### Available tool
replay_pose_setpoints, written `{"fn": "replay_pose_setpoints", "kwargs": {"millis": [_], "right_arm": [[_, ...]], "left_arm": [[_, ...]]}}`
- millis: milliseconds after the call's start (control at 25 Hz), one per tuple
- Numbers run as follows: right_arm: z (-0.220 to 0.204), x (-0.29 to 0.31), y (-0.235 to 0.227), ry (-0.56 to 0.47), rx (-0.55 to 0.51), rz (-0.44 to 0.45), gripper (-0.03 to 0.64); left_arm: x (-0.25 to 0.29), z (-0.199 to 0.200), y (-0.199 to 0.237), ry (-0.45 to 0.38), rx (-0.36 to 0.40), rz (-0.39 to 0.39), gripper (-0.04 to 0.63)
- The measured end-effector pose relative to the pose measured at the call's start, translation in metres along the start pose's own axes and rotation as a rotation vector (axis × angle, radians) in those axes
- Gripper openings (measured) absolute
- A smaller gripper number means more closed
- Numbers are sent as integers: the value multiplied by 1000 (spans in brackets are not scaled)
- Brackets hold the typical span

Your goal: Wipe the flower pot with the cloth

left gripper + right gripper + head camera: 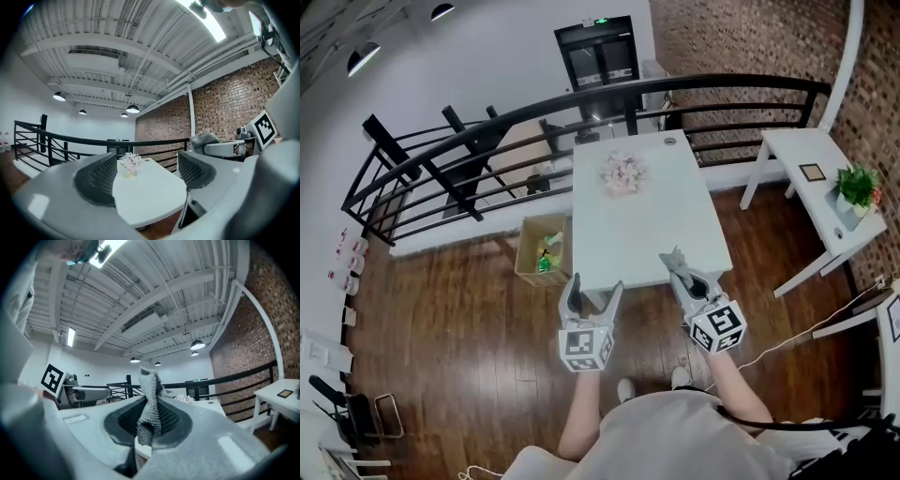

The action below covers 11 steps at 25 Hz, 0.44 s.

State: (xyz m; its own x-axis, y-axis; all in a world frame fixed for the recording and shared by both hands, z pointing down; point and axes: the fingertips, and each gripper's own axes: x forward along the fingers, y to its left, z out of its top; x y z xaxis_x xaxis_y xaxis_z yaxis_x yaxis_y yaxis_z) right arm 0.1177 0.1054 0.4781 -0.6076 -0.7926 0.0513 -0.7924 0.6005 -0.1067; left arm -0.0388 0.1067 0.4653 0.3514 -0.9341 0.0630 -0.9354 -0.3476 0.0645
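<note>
The flower pot (623,174), small and pale with pinkish-white blossoms, stands on the far half of the white table (647,239). In the left gripper view the pot (130,166) shows far off between the jaws. My left gripper (594,289) hovers at the table's near edge, open with nothing in it. Just to its right, over the table's near right corner, my right gripper (677,260) is shut on a grey knitted cloth (150,408). The cloth sticks up and hangs down from the pinched pads. Both grippers point level toward the pot, well short of it.
A black curved railing (534,112) runs behind the table. A cardboard box (542,248) with items sits on the wood floor left of the table. At the right stands a white side table (806,150) with a green plant (858,185) and a small frame (812,172).
</note>
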Motion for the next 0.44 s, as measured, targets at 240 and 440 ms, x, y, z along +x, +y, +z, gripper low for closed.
{"fn": "replay_pose_setpoints", "kwargs": {"millis": [240, 440], "right_arm": [[1, -1, 1, -4, -3, -31, 9], [1, -1, 6, 0, -8, -39, 9]], "left_arm": [[0, 5, 2, -24, 9, -17, 419], [-2, 7, 4, -20, 19, -27, 417]]}}
